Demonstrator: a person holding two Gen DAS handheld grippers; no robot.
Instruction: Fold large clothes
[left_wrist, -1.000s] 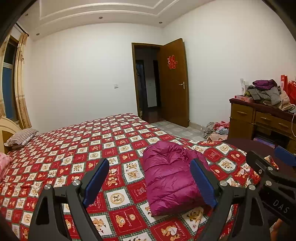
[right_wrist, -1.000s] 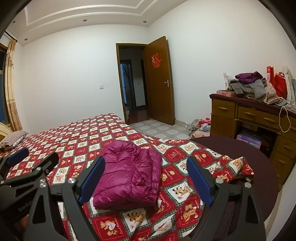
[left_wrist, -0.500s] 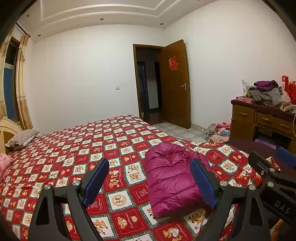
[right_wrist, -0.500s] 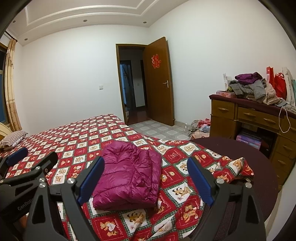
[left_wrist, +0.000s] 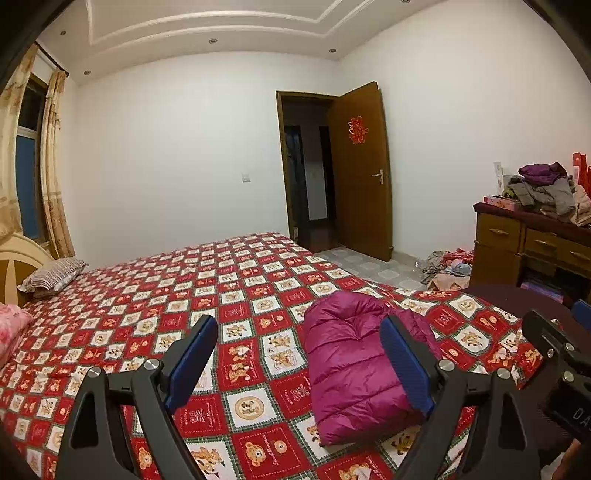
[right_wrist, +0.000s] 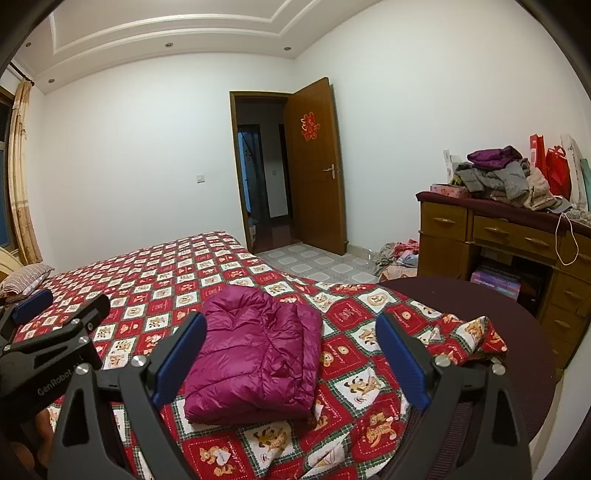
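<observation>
Two wrist views, left first. Left wrist view: left gripper (left_wrist: 297, 338) hovering above the bedspread (left_wrist: 147, 317), jaws standing wide with nothing between the blue pads (left_wrist: 192, 358); folded magenta puffer jacket (left_wrist: 354, 373) lying flat on the red bear-patterned cover, partly hidden behind the right-hand finger, not touching it as far as can be told; part of the right gripper (left_wrist: 554, 354) showing at the right edge; striped pillow (left_wrist: 51, 277) and pink pillow (left_wrist: 11, 325) lying at the head of the bed on the left; open wooden door (left_wrist: 364, 173) bearing a red paper ornament (left_wrist: 356, 130); wooden dresser (left_wrist: 524, 240) at right carrying a heap of clothes (left_wrist: 543, 188); more garments (left_wrist: 447, 269) lying on the tiled floor near the dresser. Right wrist view: right gripper (right_wrist: 291, 338) pointing slightly downward over the bed corner, jaws likewise spread wide and gripping nothing; magenta puffer jacket (right_wrist: 258, 350) resting between the two fingers in the frame yet lying on the bedspread (right_wrist: 155, 280) beyond them, apart from both pads; left gripper (right_wrist: 55, 321) visible at the left edge, its state not readable from here; bedspread corner bunching over a dark round surface (right_wrist: 480, 295); dresser (right_wrist: 498, 236) with clothes heap (right_wrist: 506, 181) and red bags (right_wrist: 554, 173) standing at right; door (right_wrist: 317, 166) standing open.
</observation>
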